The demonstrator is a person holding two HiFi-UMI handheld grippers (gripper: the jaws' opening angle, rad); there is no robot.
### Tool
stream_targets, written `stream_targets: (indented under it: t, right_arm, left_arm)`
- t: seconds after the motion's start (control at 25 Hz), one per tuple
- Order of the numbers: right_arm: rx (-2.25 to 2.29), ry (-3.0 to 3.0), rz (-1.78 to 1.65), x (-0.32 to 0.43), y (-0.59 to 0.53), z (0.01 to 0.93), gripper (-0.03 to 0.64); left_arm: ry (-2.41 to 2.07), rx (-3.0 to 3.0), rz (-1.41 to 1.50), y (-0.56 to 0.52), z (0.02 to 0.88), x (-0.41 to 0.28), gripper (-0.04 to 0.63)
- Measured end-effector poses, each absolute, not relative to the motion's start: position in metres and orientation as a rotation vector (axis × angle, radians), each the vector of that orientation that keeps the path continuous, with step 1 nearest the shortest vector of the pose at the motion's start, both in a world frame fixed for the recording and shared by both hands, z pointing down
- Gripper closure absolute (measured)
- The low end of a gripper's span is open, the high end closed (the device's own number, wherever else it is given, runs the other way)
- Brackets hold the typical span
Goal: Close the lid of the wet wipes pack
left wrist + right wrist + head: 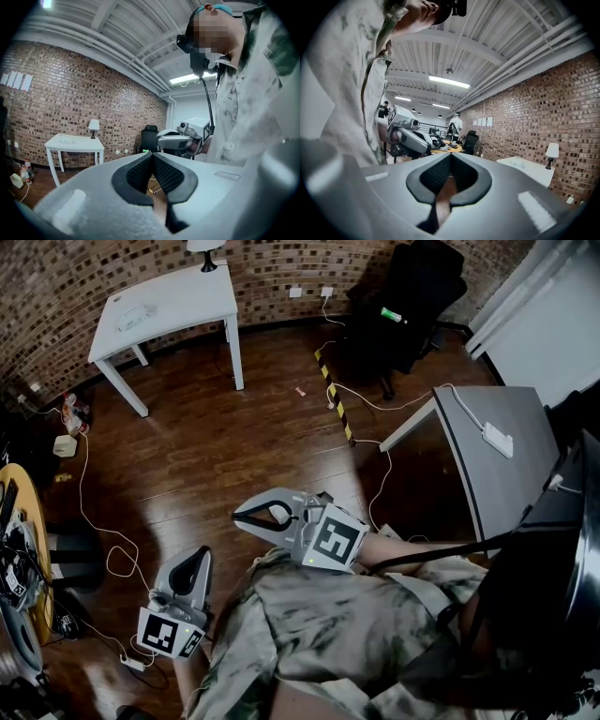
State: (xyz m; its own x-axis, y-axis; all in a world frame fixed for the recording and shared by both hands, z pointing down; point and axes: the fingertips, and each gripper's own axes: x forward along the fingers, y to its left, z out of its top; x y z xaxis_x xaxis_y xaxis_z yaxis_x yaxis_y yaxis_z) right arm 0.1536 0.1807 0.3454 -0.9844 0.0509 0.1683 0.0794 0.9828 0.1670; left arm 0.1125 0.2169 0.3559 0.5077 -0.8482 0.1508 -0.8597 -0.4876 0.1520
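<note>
Close against our shirt (356,615) we hold both claws. Our left gripper (152,157) has its jaws pressed together on nothing, and so does our right gripper (450,158). Brown wood floor (216,446) lies under them. Far off on the left, what looks like the wet wipes pack (131,317) lies on the white table (187,296), near a lamp (206,251).

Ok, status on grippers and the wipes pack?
Left gripper shut, empty. Right gripper shut, empty. Wipes pack not identifiable; pale item on white table, far off.
</note>
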Motion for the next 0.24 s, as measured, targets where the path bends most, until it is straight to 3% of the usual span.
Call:
stream_targets:
  t: [0.24]
  right_arm:
    - [-0.102,-2.962,-0.256,0.1538,0.1786,0.3467,0.615]
  left_arm:
    - [-1.457,2.539,0.083,0.215,0.3563,0.114,0.595]
